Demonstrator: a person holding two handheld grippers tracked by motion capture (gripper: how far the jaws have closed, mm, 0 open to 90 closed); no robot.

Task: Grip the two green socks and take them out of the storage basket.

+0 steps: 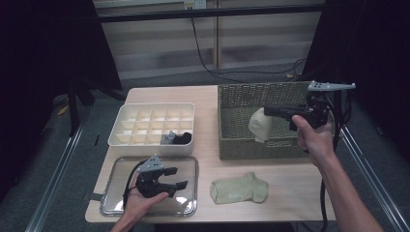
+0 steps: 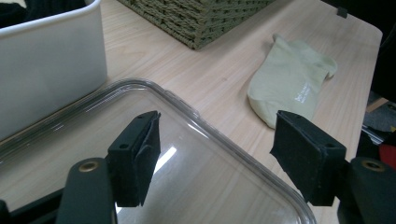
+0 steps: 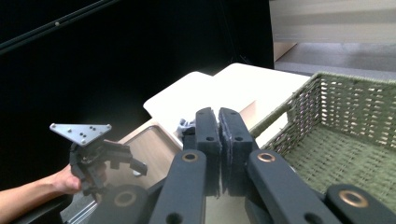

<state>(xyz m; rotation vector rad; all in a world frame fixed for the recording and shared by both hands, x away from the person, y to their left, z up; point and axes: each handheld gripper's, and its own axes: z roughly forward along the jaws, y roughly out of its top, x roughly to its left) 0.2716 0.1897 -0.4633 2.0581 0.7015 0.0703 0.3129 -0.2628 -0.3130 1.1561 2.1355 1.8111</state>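
Left gripper (image 1: 177,178) at 7 o'clock over clear lid (image 1: 186,203), jaws apart, empty, right gripper (image 1: 265,110) at 2 o'clock, jaws pinching pale sock (image 1: 260,124) above basket (image 1: 241,140), second sock (image 1: 238,187) at 6 o'clock.

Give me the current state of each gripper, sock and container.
Right gripper: shut on a pale sock, held above the basket.
Pale sock: hanging from its jaws.
Left gripper: open, holding nothing, over the clear lid.
Green sock: flat on the table.
Wicker basket: open-topped.
Divided white box: uncovered, dark item in one compartment.
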